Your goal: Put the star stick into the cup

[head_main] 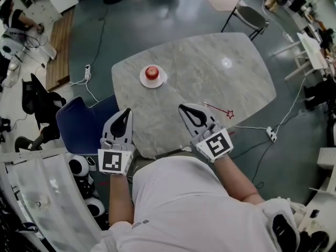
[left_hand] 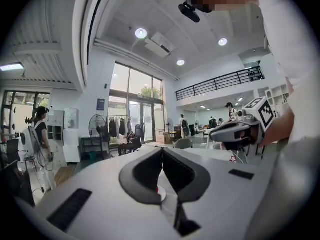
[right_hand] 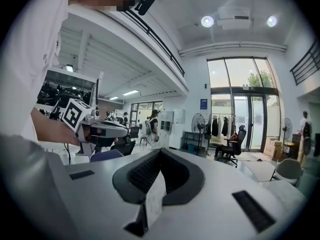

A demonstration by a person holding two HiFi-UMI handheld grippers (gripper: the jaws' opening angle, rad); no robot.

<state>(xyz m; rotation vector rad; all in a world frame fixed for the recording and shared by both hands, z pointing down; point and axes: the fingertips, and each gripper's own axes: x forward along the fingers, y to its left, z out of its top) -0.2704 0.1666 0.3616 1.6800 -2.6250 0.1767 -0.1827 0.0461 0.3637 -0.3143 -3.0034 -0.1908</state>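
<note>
Grey marble table [head_main: 210,72] fills mid-frame, with office floor around it. Along its lower-right edge lies the star stick [head_main: 217,109], just right of the right gripper [head_main: 185,109]. The red cup [head_main: 151,72] sits on a saucer [head_main: 160,81] upper left, well apart. That gripper and the left gripper [head_main: 125,114] hover with jaws pressed together, empty. The pick-up isn't begun, I'd say: the right one must open, then take the stick.

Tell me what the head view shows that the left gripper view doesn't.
Only the head view: the whole star stick lying on the table beside the right gripper, and the red cup whole on its saucer. Only the left gripper view: glass doors and a standing fan beyond the table. Both: the left gripper, jaws together and empty, the right gripper, the stick's star end, a sliver of the cup.
</note>
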